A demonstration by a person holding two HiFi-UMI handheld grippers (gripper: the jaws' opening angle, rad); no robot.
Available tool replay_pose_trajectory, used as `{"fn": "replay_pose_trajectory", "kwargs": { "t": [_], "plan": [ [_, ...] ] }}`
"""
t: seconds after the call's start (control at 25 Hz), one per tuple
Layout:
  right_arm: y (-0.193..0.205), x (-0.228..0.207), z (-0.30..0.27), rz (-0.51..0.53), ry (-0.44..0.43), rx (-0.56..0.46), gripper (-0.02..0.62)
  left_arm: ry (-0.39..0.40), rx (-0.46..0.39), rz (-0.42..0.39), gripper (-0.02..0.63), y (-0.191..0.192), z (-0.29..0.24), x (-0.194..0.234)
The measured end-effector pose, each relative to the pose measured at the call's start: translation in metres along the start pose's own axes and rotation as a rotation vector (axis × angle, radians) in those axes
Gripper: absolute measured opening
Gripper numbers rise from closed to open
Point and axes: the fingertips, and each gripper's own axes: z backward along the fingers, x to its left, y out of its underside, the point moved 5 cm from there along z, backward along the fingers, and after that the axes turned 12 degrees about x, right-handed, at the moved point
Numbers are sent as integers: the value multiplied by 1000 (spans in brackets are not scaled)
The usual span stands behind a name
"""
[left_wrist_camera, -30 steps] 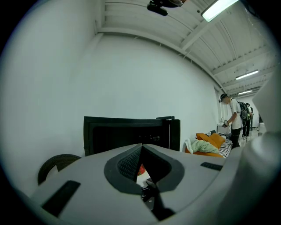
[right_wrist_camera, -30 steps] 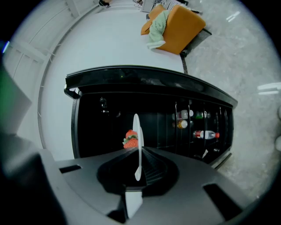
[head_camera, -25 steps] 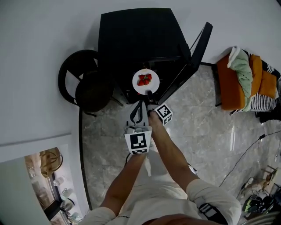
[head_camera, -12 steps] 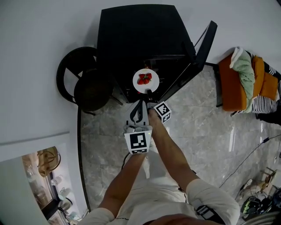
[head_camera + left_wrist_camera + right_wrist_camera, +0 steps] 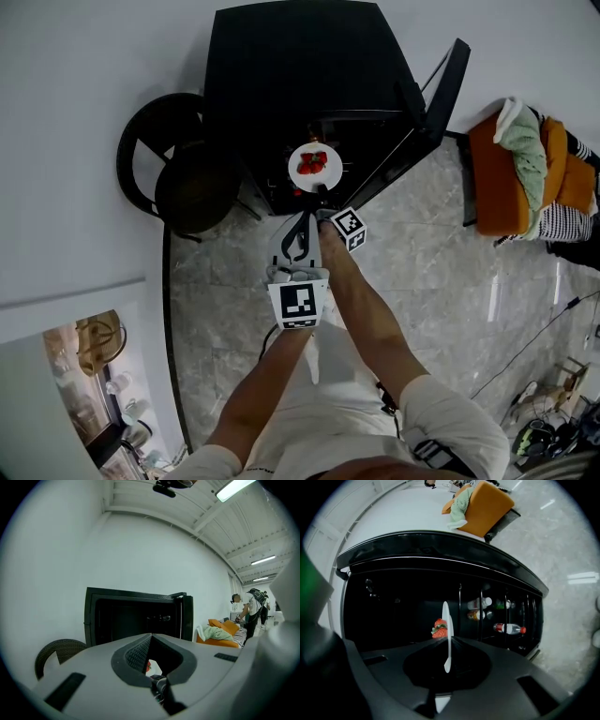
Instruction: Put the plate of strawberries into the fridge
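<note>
A white plate with red strawberries hangs at the open front of the black fridge. My right gripper is shut on the plate's near rim. In the right gripper view the plate shows edge-on between the jaws, with the strawberries on its left face and the dark fridge interior behind. My left gripper hangs just behind the plate with its jaws closed and nothing in them. The left gripper view faces the fridge, and a bit of plate peeks through the jaw notch.
The fridge door stands swung open to the right, with bottles on its shelves. A dark wicker chair stands left of the fridge. An orange seat piled with cloth stands at the right. Cables lie on the marble floor.
The plate of strawberries has moved a little farther toward the fridge opening, carried by my right gripper. My left gripper has followed slightly.
</note>
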Motion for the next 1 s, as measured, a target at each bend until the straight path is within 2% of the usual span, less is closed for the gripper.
{"fn": "replay_pose_trajectory", "kwargs": {
  "t": [0.28,1.0],
  "plan": [
    [-10,-12,-18,-25,33,7,23,6,4,-16,2,3,0,4],
    [-22,-19,-56,27,89,24,22,-16,2,4,0,2,-4,16]
  ]
}}
